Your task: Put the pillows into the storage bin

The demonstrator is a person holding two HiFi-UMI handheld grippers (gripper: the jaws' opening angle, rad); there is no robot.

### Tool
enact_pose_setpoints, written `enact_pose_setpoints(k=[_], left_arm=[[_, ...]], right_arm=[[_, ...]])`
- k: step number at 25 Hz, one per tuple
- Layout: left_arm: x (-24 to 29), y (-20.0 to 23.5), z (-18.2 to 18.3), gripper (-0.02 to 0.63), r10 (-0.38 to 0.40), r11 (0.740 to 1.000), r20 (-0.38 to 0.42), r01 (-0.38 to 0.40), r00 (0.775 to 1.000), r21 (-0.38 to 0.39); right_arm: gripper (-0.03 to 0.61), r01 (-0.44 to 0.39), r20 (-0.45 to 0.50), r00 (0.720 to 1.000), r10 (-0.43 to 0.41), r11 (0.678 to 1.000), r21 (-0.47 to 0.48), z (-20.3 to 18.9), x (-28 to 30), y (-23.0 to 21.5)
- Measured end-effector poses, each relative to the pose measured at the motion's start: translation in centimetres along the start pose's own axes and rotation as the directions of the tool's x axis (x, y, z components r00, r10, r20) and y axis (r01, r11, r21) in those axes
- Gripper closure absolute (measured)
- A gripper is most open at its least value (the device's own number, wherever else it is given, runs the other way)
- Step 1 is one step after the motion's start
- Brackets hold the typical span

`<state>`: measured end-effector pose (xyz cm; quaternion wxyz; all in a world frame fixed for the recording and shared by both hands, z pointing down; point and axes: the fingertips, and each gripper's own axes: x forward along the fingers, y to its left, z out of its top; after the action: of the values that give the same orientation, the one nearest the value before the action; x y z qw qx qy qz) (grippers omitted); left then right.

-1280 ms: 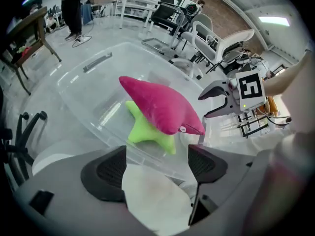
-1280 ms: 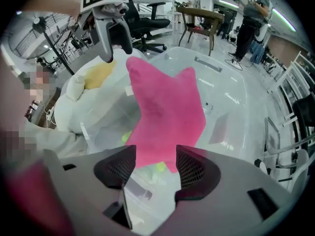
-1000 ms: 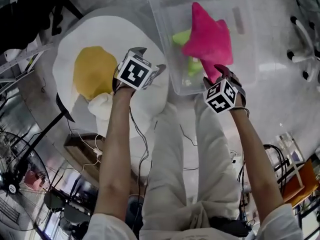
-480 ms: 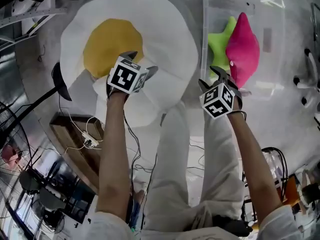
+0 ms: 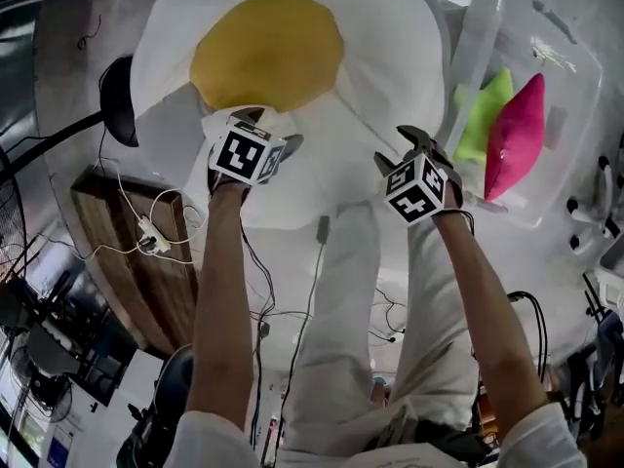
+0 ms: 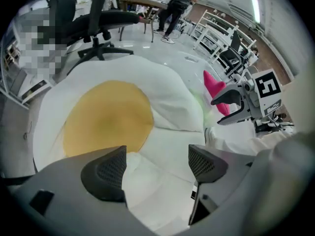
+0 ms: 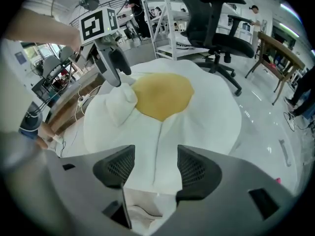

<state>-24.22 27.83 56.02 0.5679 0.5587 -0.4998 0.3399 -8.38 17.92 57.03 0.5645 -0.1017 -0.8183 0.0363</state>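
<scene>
Both pairs of jaws stand apart and grasp nothing. Left gripper [image 6: 155,166]: pads clear, with the white border of the fried-egg pillow [image 5: 322,115] showing between them, just short of the yellow centre. Right gripper [image 7: 155,167]: pads likewise released, poised over the near white edge, where a seam runs toward the yolk. Neither pair presses on the fabric in its own view.

The egg pillow lies flat on the floor, outside the storage bin [image 5: 466,57]. The bin stands just beside its right edge and already holds a pink pillow [image 5: 515,139] and a green pillow [image 5: 483,115], both standing on edge.

Judgement: this is the approach for a two-handed pick-up of the last pillow.

Risks noted:
- The pillow is broad and limp. A shallow pinch on the cover alone is likely to slip, or the middle may sag and drag.
- It looks wider than the bin mouth. Unless folded or fed in edge-first, it may catch the rim and shove the bin.
- Loose cables [image 5: 146,237] lie near the left edge and could snag during the lift.
</scene>
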Motion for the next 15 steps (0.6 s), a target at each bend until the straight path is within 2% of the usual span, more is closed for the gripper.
enact_pose_setpoints(k=[4, 9, 12, 15], left_arm=[[-1.4, 3.9, -3.4, 0.204, 0.008, 0.994, 0.055, -0.002, 0.998, -0.113], [-1.9, 7.7, -7.7, 0.204, 0.023, 0.975, 0.065, -0.008, 0.998, -0.224], [-1.6, 9.6, -10.9, 0.204, 0.025, 0.956, 0.058, -0.007, 0.998, -0.292], [-0.5, 11.1, -14.3, 0.206, 0.006, 0.927, 0.043, 0.011, 0.999, -0.374]], right_arm=[[0.298, -0.038, 0.004, 0.999, 0.038, 0.998, -0.052, 4.2, 2.5, 2.4], [0.296, -0.085, 0.006, 0.996, 0.086, 0.99, -0.116, 8.7, 5.3, 4.7], [0.296, -0.116, 0.019, 0.993, 0.12, 0.985, -0.126, 11.2, 6.9, 6.3], [0.296, -0.149, 0.019, 0.988, 0.153, 0.977, -0.155, 13.2, 8.8, 7.8]])
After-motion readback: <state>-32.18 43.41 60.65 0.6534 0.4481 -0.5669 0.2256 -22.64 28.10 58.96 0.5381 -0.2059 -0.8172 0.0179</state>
